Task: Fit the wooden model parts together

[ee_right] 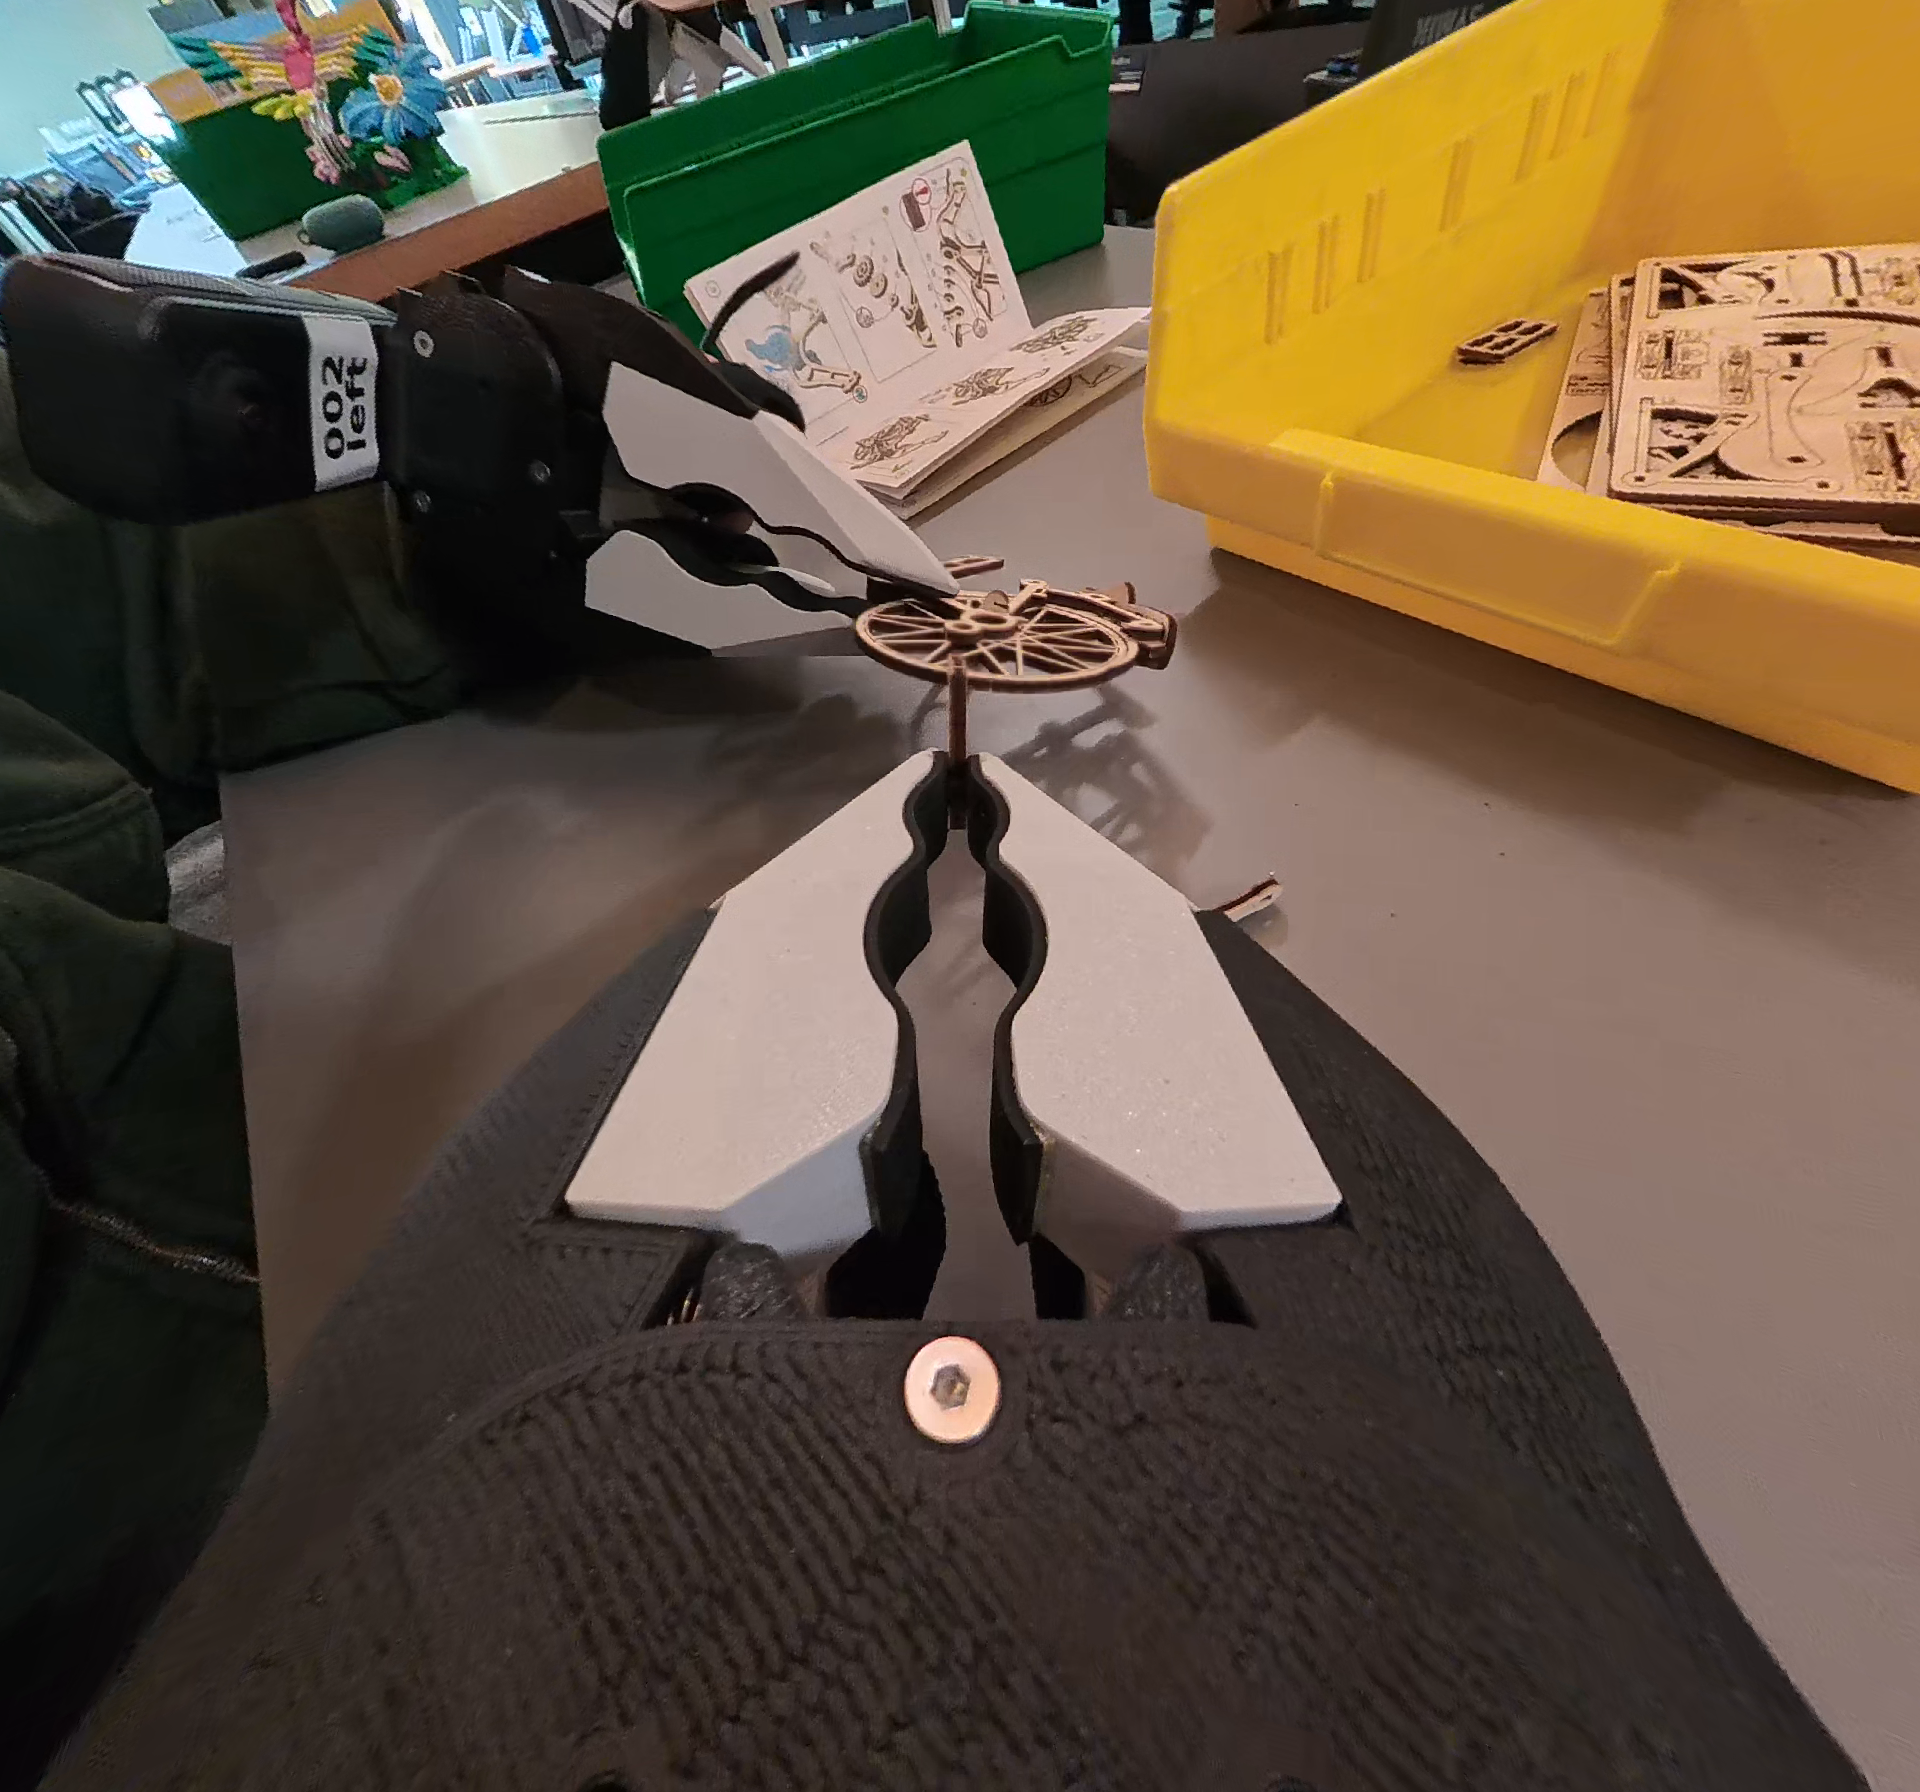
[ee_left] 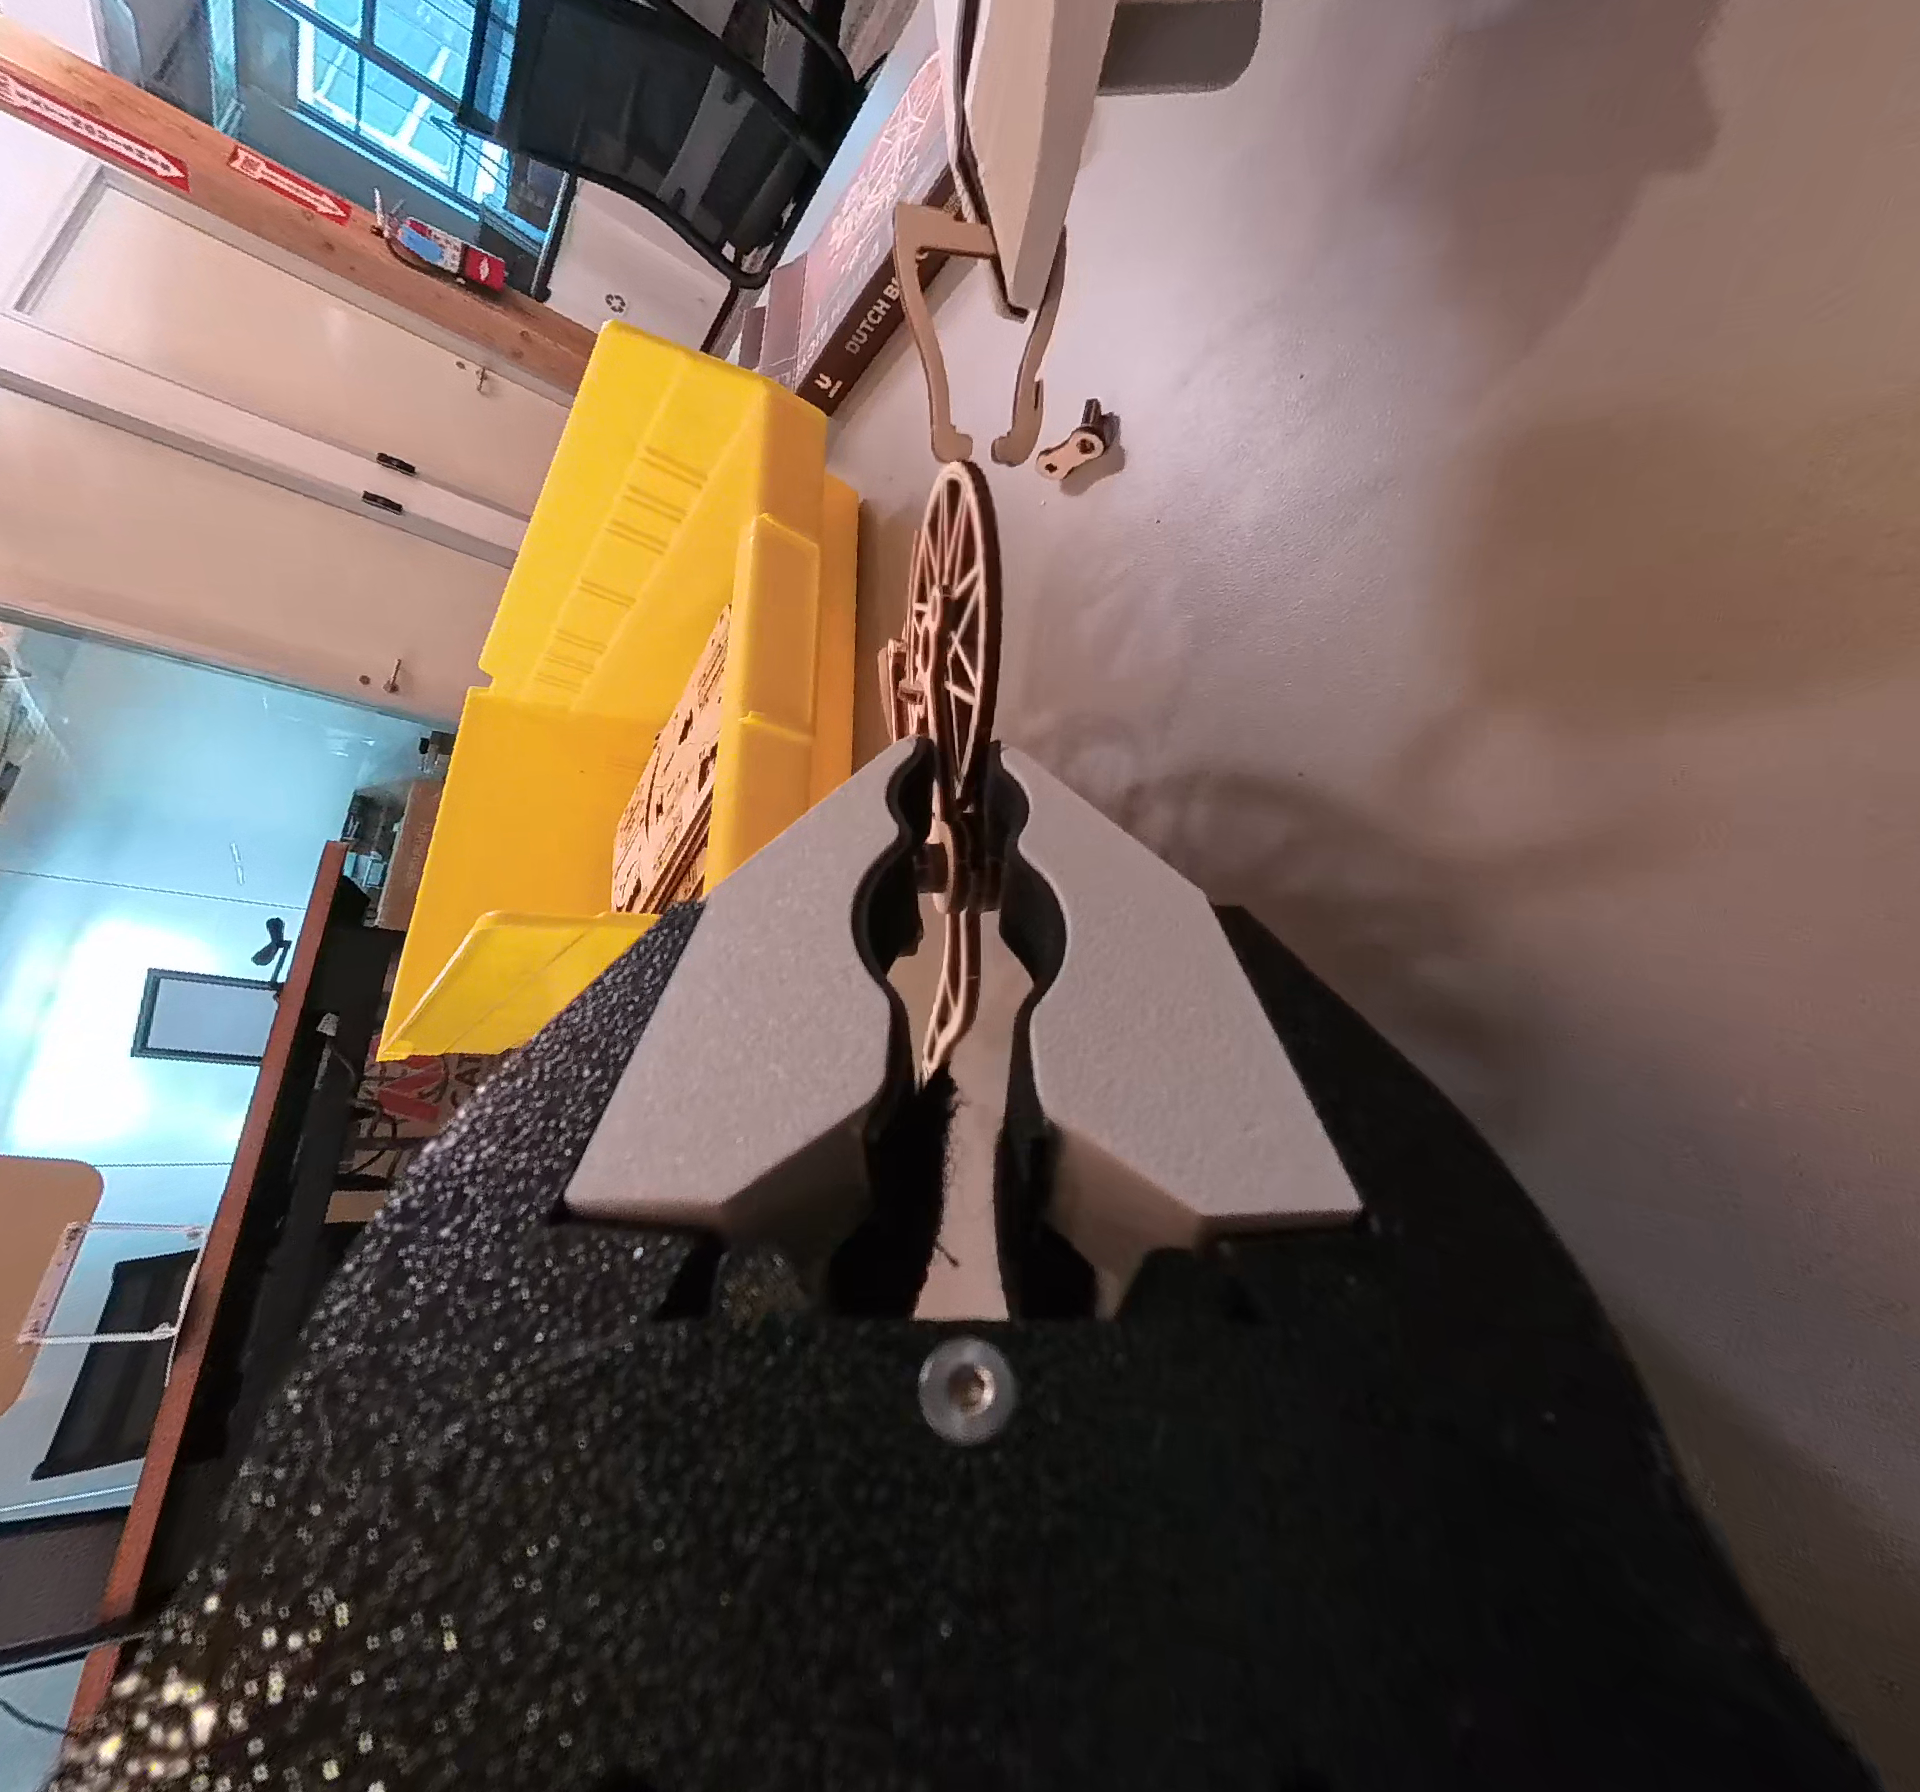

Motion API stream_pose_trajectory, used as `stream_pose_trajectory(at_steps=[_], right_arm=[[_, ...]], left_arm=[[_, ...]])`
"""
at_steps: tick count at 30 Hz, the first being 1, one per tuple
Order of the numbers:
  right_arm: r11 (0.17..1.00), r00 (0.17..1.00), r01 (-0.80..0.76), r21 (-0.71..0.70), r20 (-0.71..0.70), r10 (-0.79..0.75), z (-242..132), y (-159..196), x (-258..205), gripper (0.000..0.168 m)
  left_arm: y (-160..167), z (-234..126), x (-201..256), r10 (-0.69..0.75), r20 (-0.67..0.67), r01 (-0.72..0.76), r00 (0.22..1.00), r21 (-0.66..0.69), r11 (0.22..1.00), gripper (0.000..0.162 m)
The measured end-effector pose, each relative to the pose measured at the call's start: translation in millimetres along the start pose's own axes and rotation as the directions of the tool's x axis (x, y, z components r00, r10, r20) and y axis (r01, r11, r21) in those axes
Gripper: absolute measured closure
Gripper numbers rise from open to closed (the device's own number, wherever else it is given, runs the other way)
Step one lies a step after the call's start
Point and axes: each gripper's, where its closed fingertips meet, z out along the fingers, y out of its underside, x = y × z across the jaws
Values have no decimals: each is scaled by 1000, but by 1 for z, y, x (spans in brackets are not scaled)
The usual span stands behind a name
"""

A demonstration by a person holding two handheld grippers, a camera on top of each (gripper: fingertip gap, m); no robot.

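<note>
In the right wrist view, at the left edge, a dark green sleeve (ee_right: 94,911) is cut off by the frame. Just right of it the left gripper (ee_right: 914,589) reaches in from the left, its jaws nearly closed on the rim of the wheel (ee_right: 971,646), which lies flat in mid-air above the grey worktop (ee_right: 1455,1015) at frame centre. What is fitted on the wheel's far side is too tangled to make out. Below the wheel a thin axle (ee_right: 953,714) runs down into the right gripper (ee_right: 956,786), whose jaws pinch its lower end; the tips hide that end. Behind, a booklet (ee_right: 935,329) lies open before a green bin (ee_right: 862,153). At the right a yellow bin (ee_right: 1455,516), cut off by the frame, holds wooden sheets (ee_right: 1756,392).

In the left wrist view, rolled sideways, the yellow bin (ee_left: 644,662) sits left of centre. At centre the left gripper (ee_left: 961,771) clamps the wheel (ee_left: 956,599) edge-on; its fingers (ee_left: 790,963) cover the lower half. Above, a fork piece (ee_left: 935,360) and a small link (ee_left: 1075,454) lie on the worktop (ee_left: 1455,495), the fork partly under the blurred right gripper (ee_left: 1023,277).
</note>
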Motion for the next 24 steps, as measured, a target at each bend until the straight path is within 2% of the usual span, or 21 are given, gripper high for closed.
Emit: stream_pose_trajectory(at_steps=[12, 15, 24], right_arm=[[998, 998, -55, 23, 9, 55, -1, -2, 3, 168], [999, 999, -47, -14, 16, 47, 4, 2, 0, 168], [999, 998, -46, -9, 37, 46, 5, 1, -4, 168]], left_arm=[[-1, 1, 3, 2, -11, -2, 1000, -7, 1000, 155], [-9, 1, 10, 9, -34, -9, 999, 18, 1000, 155], [-9, 2, 13, 48, -39, -48, 998, 8, 999, 155]])
